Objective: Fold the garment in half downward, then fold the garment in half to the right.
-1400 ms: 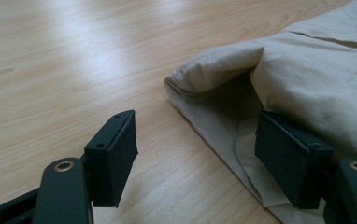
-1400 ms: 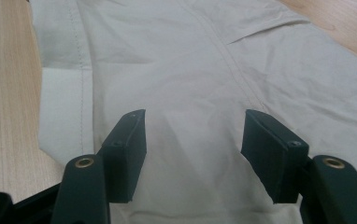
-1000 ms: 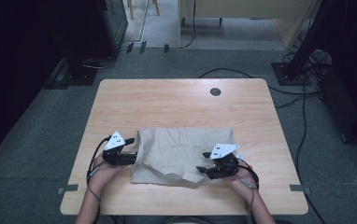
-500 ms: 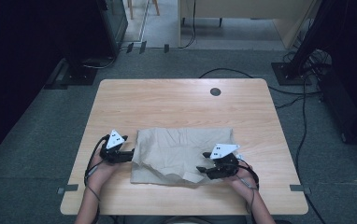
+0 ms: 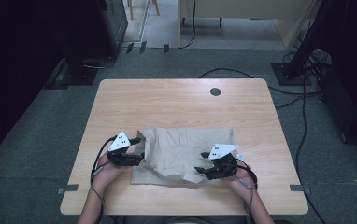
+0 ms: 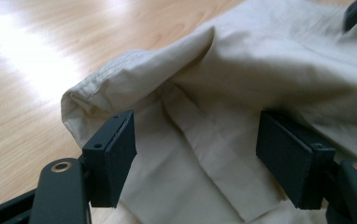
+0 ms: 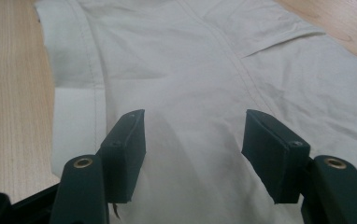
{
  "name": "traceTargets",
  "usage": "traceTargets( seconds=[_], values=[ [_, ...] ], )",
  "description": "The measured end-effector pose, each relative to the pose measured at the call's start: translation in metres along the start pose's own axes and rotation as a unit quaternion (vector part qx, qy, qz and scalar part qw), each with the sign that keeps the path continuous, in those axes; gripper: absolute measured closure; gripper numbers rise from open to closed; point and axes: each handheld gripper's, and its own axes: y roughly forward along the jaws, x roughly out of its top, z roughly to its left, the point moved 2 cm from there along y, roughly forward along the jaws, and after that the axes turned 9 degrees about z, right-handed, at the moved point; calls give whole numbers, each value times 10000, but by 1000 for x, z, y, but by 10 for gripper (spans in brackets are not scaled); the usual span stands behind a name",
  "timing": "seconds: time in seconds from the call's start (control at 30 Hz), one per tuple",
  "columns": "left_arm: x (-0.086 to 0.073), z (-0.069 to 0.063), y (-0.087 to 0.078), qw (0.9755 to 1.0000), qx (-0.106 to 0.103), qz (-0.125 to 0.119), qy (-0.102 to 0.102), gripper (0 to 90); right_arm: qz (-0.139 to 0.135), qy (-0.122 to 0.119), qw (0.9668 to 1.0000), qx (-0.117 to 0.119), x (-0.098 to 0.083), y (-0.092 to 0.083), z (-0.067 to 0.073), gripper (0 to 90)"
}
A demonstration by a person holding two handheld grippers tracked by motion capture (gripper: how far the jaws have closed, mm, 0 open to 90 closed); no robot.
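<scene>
A beige garment [image 5: 186, 149] lies crumpled on the front half of the wooden table [image 5: 167, 102]. My left gripper [image 5: 138, 156] sits at its left edge and points right. Its jaws stand wide apart in the left gripper view [image 6: 195, 140], with a flat seamed layer of the garment [image 6: 260, 60] between them and a rolled hem just beyond the left pad. My right gripper [image 5: 200, 171] rests at the garment's front right and points left. It is open too [image 7: 193, 140], over smooth stitched fabric [image 7: 176, 60] that neither pad pinches.
A round cable hole [image 5: 215, 92] sits near the table's far edge. Bare wood surrounds the garment on all sides. Beyond the table are dark stands, floor cables [image 5: 303, 107] and a light cabinet.
The left gripper has shifted slightly at the garment's left edge. The right gripper and the cloth lie as before.
</scene>
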Motion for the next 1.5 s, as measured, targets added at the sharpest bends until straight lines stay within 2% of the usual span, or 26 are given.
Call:
traceTargets(
  seconds=[0.17,0.23,0.37,0.47,0.6,0.7,0.77,0.83,0.87,0.9,1.03,1.13,1.2,1.3,1.5],
  values=[
    [-11,8,2,9982,355,468,-109,284,-27,2,10000,37,3,1,0,392],
    [-13,11,-1,9974,474,529,-70,284,-56,10,10000,50,6,2,0,391],
    [-17,19,-6,9973,481,490,-248,284,-155,0,9998,117,15,4,2,381],
    [-19,23,-12,9977,470,324,-370,282,-178,-27,9998,129,22,7,4,381],
    [-17,30,-25,9972,568,48,-478,263,-191,-84,9997,157,27,10,7,381],
    [-15,37,-36,9948,754,-217,-652,263,-187,-104,9997,154,29,11,7,381],
    [-12,42,-44,9912,923,-483,-811,263,-174,-106,9997,149,29,10,7,381],
    [-9,43,-49,9891,873,-748,-921,263,-167,-76,9997,150,29,10,6,381],
    [-6,42,-49,9889,808,-829,-929,263,-165,-78,9997,152,29,10,6,381],
    [-4,41,-48,9898,734,-838,-890,263,-168,-73,9997,156,29,11,5,381],
    [1,33,-35,9949,599,-581,-559,263,-179,-64,9997,166,30,13,6,381],
    [2,29,-28,9964,529,-489,-451,263,-142,-55,9997,180,28,16,8,381],
    [2,29,-25,9967,548,-410,-447,263,-123,-63,9997,215,26,18,8,381],
    [0,32,-21,9964,689,-211,-448,263,-25,-85,9997,233,22,23,11,382],
    [-8,32,-14,9965,744,173,-350,263,154,-88,9994,284,14,32,13,383]
  ],
)
